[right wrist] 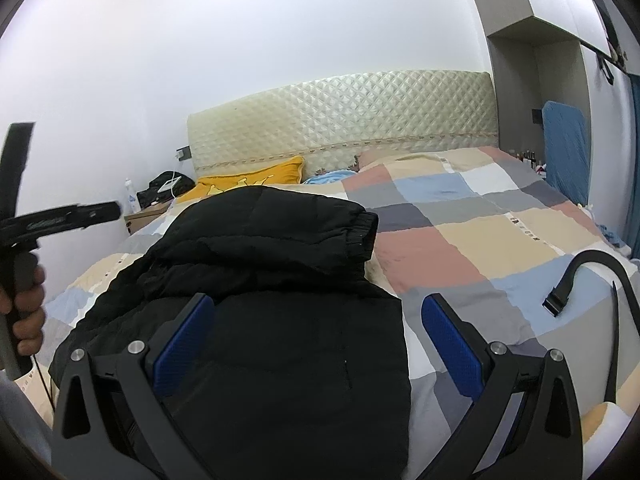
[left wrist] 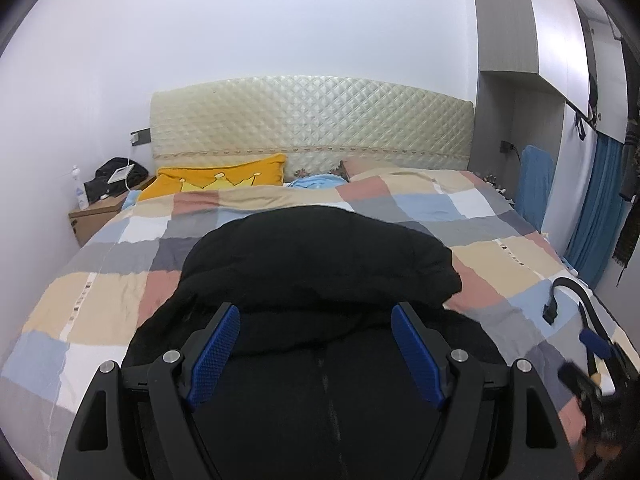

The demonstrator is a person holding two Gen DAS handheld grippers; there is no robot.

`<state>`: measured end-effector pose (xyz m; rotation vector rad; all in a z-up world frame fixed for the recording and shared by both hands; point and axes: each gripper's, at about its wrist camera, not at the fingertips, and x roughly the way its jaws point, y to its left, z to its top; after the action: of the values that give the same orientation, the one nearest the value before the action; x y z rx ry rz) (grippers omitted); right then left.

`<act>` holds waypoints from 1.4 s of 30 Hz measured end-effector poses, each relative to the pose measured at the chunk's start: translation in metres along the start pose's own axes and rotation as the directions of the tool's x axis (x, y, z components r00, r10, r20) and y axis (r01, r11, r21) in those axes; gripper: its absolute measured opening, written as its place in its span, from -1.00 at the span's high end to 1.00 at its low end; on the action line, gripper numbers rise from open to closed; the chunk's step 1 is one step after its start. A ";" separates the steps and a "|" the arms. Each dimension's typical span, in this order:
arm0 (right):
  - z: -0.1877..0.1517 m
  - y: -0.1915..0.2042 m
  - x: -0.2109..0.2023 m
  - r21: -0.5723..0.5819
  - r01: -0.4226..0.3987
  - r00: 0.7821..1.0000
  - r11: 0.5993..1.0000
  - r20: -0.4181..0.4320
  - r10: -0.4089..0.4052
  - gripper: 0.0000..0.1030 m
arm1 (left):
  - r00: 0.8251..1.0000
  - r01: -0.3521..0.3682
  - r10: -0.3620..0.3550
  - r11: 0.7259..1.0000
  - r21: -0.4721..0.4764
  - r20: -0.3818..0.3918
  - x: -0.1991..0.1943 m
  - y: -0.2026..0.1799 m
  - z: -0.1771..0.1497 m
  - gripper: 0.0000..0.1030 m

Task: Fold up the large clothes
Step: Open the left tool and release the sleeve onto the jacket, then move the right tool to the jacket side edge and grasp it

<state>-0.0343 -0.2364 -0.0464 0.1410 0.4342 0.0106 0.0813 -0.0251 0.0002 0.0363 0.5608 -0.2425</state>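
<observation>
Left wrist view: black jacket (left wrist: 320,264) straight ahead on the checked quilt (left wrist: 500,256).
Left gripper (left wrist: 316,344) and right gripper (right wrist: 320,340) both hover spread wide and empty; the jacket's long axis runs toward the headboard (left wrist: 312,120).

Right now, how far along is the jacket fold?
Looks partly done: the black jacket lies bunched on the checked quilt, its cuffed sleeve laid across the body. In hand: nothing; left gripper and right gripper hover with jaws open. Left: probably a final fold and smoothing.
</observation>
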 end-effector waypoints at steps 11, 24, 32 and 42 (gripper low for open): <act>0.021 -0.011 0.056 0.168 -0.155 0.972 0.974 -0.150 0.181 -1.00 | 1.000 -0.022 0.021 0.990 -0.142 -0.008 -0.029 0.056 -0.042 -0.51; 0.047 -0.043 0.232 0.224 -0.092 0.927 0.970 -0.337 0.166 -0.90 | 0.994 -0.100 0.091 0.981 -0.165 -0.059 0.000 0.080 -0.059 -0.51; 0.036 -0.059 0.272 0.164 -0.088 0.925 0.983 -0.353 0.142 -0.75 | 0.987 -0.111 0.085 0.976 -0.186 -0.140 0.028 0.087 -0.068 -0.51; 0.051 -0.054 0.249 0.166 -0.155 0.938 0.974 -0.283 0.198 0.79 | 0.980 -0.105 0.063 0.970 -0.221 -0.191 0.042 0.096 -0.073 -0.51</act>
<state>0.2121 -0.2868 -0.1127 0.3212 0.7241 0.1813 0.1004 0.0667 -0.0867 -0.1439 0.7660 -0.0902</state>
